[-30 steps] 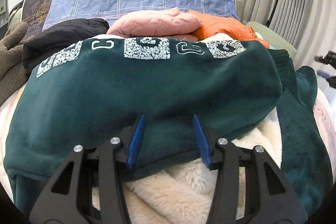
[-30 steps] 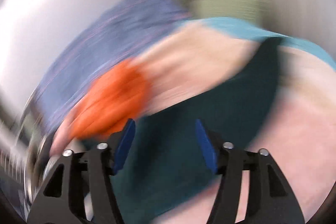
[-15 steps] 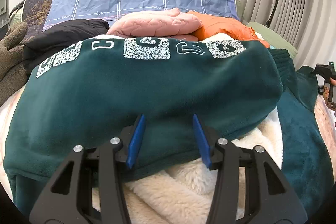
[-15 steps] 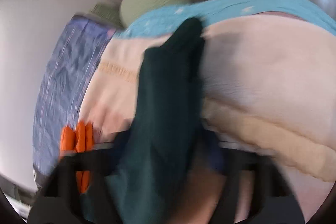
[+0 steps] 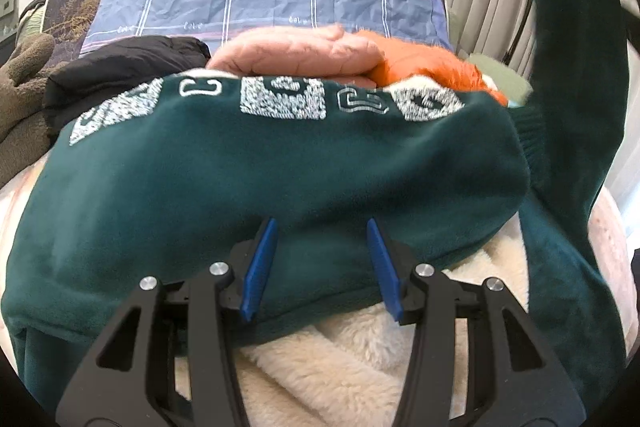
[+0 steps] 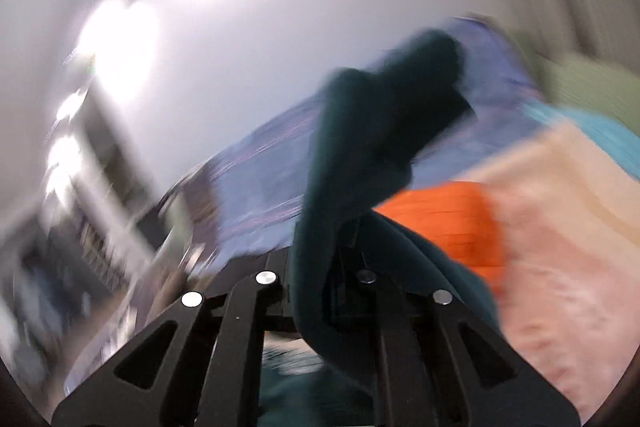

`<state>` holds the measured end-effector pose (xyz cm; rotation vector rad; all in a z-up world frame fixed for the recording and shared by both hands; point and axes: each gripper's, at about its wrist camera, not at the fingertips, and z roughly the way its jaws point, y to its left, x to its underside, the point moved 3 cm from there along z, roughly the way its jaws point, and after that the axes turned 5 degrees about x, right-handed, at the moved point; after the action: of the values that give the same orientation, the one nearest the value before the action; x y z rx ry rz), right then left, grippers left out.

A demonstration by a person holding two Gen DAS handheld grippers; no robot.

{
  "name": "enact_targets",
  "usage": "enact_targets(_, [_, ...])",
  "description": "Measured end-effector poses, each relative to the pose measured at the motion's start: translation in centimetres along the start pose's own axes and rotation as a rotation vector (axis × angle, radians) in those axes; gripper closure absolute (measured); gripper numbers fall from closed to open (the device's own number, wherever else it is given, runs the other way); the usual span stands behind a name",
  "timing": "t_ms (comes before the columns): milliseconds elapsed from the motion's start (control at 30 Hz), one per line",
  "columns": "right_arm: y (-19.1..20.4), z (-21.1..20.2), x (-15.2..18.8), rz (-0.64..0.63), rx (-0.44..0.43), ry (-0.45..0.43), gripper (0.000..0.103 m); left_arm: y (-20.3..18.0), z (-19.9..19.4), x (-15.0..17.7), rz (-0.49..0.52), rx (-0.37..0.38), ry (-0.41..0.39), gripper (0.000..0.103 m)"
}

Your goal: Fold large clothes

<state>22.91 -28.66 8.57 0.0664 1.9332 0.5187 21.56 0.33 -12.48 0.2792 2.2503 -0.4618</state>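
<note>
The green sweatshirt [image 5: 248, 183] lies across a cream fleece blanket [image 5: 352, 359] on the bed. Its sleeve [image 5: 568, 75] rises at far right, clamped in the right hand-held gripper [image 6: 316, 291]. The left hand-held gripper [image 5: 320, 263] hovers wide open over the near hem.

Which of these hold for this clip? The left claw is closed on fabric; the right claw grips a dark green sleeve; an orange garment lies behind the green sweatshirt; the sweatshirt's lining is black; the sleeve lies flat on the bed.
1. Left claw closed on fabric: false. It is open over the dark green fleece sweatshirt.
2. Right claw grips the dark green sleeve: true.
3. Orange fuzzy garment lies behind the sweatshirt: true.
4. Lining black: false. The fluffy lining is cream.
5. Sleeve flat on the bed: false. It is raised at the right of the left wrist view.
</note>
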Motion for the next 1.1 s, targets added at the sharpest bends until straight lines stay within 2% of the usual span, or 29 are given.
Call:
enact_targets(33, [4.1, 1.8, 1.9, -0.072, -0.053, 0.03, 0.093, 0.1, -0.5, 0.0, -0.007, -0.002, -0.021, 0.046])
enact_targets(67, [6.1, 3.2, 3.2, -0.103, -0.079, 0.051, 0.092, 0.2, -0.8, -0.1, -0.013, 0.003, -0.033, 0.041])
enact_targets(100, [9.0, 5.3, 5.8, -0.149, -0.117, 0.109, 0.092, 0.3, -1.2, -0.1, -0.025, 0.016, -0.043, 0.039])
enact_targets(167, [11.9, 8.7, 10.3, -0.195, -0.143, 0.248, 0.092, 1.2, -2.1, -0.2, -0.068, 0.028, -0.044, 0.039])
enact_targets(233, [12.3, 11.9, 15.3, -0.201, -0.127, 0.404, 0.091, 2.7, -4.0, -0.5, -0.133, 0.037, -0.057, 0.036])
enact_targets(267, [11.9, 12.8, 16.8, -0.204, -0.108, 0.447, 0.09, 3.8, -5.4, -0.6, -0.177, 0.048, -0.076, 0.035])
enact_targets(333, [10.5, 14.2, 20.0, -0.211, -0.079, 0.547, 0.089, 6.1, -8.4, -0.6, -0.262, 0.115, -0.124, 0.031])
enact_targets(433, [9.5, 13.6, 22.1, -0.183, -0.108, 0.582, 0.085, 8.8, -11.4, -0.6, -0.341, 0.178, -0.176, 0.026])
enact_targets(500, [9.7, 12.8, 22.3, -0.195, -0.11, 0.58, 0.081, 9.9, -11.6, -1.0, -0.405, 0.219, -0.172, 0.024])
enact_targets(600, [11.2, 11.3, 23.0, -0.21, -0.101, 0.584, 0.072, 10.2, -9.8, -1.6, -0.462, 0.343, -0.112, 0.017])
enact_targets(700, [11.5, 10.2, 22.8, -0.215, -0.114, 0.587, 0.059, 9.5, -6.9, -2.1, -0.467, 0.311, -0.024, 0.017])
enact_targets(733, [11.3, 10.1, 22.5, -0.214, -0.118, 0.586, 0.056, 9.1, -5.7, -2.5, -0.463, 0.314, 0.005, 0.019])
enact_targets(767, [11.3, 9.6, 22.6, -0.213, -0.122, 0.583, 0.055, 8.6, -4.8, -2.8, -0.458, 0.312, 0.023, 0.031])
enact_targets(800, [11.2, 9.1, 22.3, -0.208, -0.131, 0.583, 0.055, 8.2, -4.1, -3.2, -0.452, 0.314, 0.031, 0.079])
enact_targets(833, [11.2, 8.6, 22.1, -0.203, -0.136, 0.583, 0.055, 7.7, -3.4, -3.8, -0.428, 0.301, 0.053, 0.082])
enact_targets(867, [11.1, 7.9, 21.7, -0.201, -0.14, 0.575, 0.055, 7.4, -3.7, -4.6, -0.424, 0.304, 0.037, 0.083])
enact_targets(933, [10.6, 5.4, 19.4, -0.206, -0.131, 0.483, 0.054, 6.7, -6.4, -6.9, -0.365, 0.319, -0.068, 0.086])
enact_targets(1000, [9.6, 3.5, 17.1, -0.2, -0.118, 0.382, 0.049, 6.6, -9.9, -8.8, -0.308, 0.316, -0.18, 0.092])
enact_targets(1067, [7.8, 2.8, 15.5, -0.197, -0.025, 0.318, 0.046, 7.5, -12.6, -9.8, -0.293, 0.296, -0.22, 0.092])
enact_targets(1100, [6.5, 3.5, 15.4, -0.213, 0.086, 0.336, 0.046, 8.1, -13.0, -9.6, -0.289, 0.279, -0.217, 0.092])
